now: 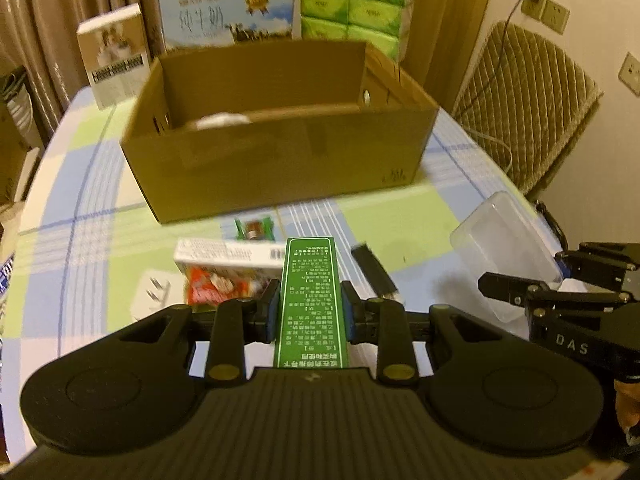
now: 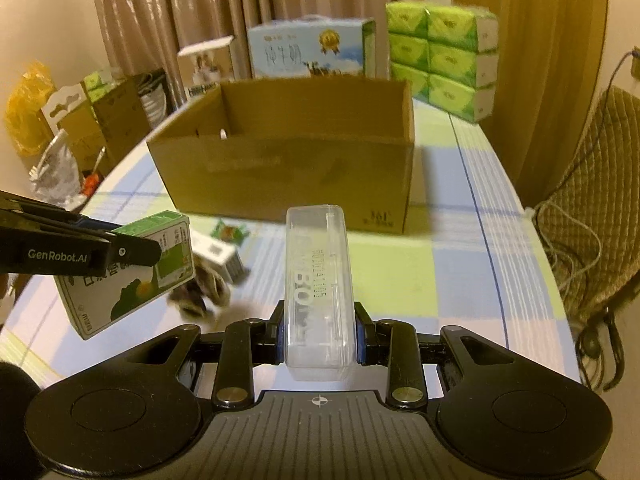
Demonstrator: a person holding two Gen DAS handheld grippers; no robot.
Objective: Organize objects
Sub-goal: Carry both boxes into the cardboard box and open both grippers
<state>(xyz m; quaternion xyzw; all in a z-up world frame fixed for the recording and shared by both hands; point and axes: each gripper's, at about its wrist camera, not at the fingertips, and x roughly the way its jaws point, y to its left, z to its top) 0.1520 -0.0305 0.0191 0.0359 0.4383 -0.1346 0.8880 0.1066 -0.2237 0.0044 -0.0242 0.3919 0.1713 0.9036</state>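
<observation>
Gripping on both sides — your left gripper (image 1: pixel 310 312) is clamped on a green carton (image 1: pixel 310 300), your right gripper (image 2: pixel 320 334) pinches a clear plastic case (image 2: pixel 319 292). Both are held above the checked tablecloth (image 2: pixel 460 264), facing the open cardboard box (image 2: pixel 288 168). Down below, a white packet (image 1: pixel 230 258) and a black stick (image 1: pixel 374 272) lie on the cloth — just short of the box.

Left gripper (image 1: pixel 310 312): matte black, ribbed centre plate, two round discs, brass-coloured pivot screws, blue finger pads (image 1: pixel 274 316).
Right gripper (image 2: pixel 319 334): same black build, brass screws, crosshair mark on plate.
Markings: "GenRobot.AI" and "DAS" in white on the side housings.
</observation>
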